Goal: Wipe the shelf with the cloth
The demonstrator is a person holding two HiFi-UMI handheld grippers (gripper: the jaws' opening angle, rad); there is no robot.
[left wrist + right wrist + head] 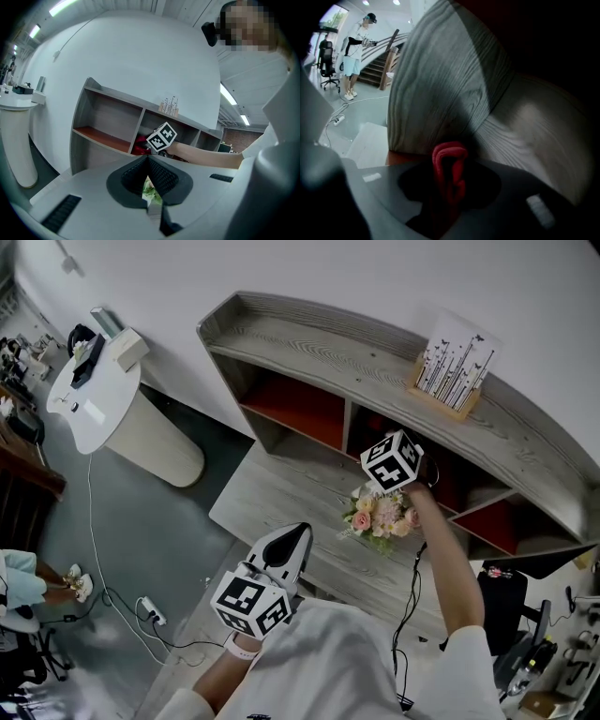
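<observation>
Right arm: stretched forward and down, forearm bare. The right tongs (449, 174) are inside the middle compartment (373, 433) of the shelf (309, 345). Only their marker cube (392, 462) shows at the opening in the head view.
Right tongs: clamped on a folded red cloth (450, 155). The fold stands up between the jaws, close to the grey wood-grain wall of the compartment. Contact between cloth and wood cannot be told; it is dark there.

Left arm: bent, held low and close to the body, clear of the shelf. The left tongs (148, 160) point toward the shelf front. Jaws narrow, tips together, nothing held between them.

Shelf: grey wood with red compartment floors. The left compartment (298, 407) holds nothing visible. The middle one holds the right tongs and the cloth. The contents of the right one (497, 521) are too dark to tell.
On top: a wooden holder with printed cards (453, 365), upright, near the wall.
On the lower ledge (272, 491): a flower bouquet (380, 514), just below the right wrist.
</observation>
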